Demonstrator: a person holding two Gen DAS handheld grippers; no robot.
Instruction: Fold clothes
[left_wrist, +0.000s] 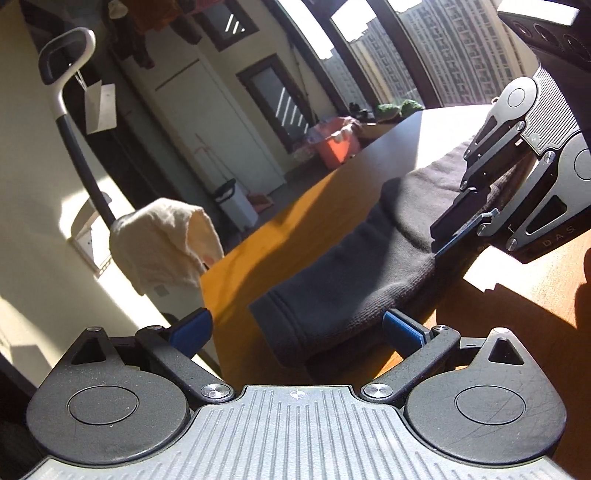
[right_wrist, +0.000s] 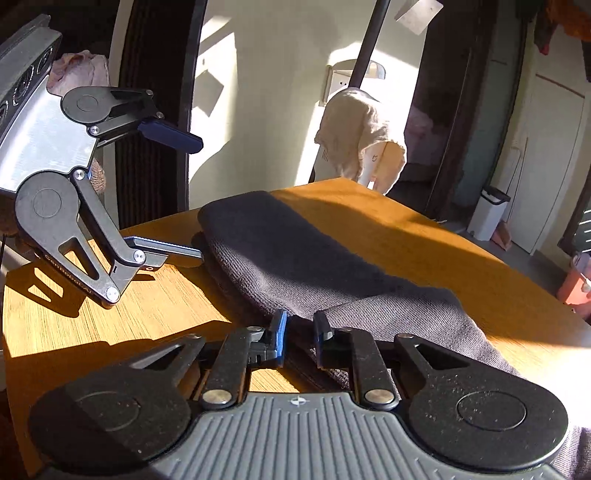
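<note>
Dark garment (right_wrist: 295, 258) near end cut off, frame btm.

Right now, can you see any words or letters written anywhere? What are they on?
"DAS" - on a finger link of the right gripper, seen from the left wrist view; any further letters are cut off.
Lettering on a finger link of the left gripper, in the right wrist view: too blurred to read for sure.
Paper tag hanging from the white handle: no print can be made out.
</note>
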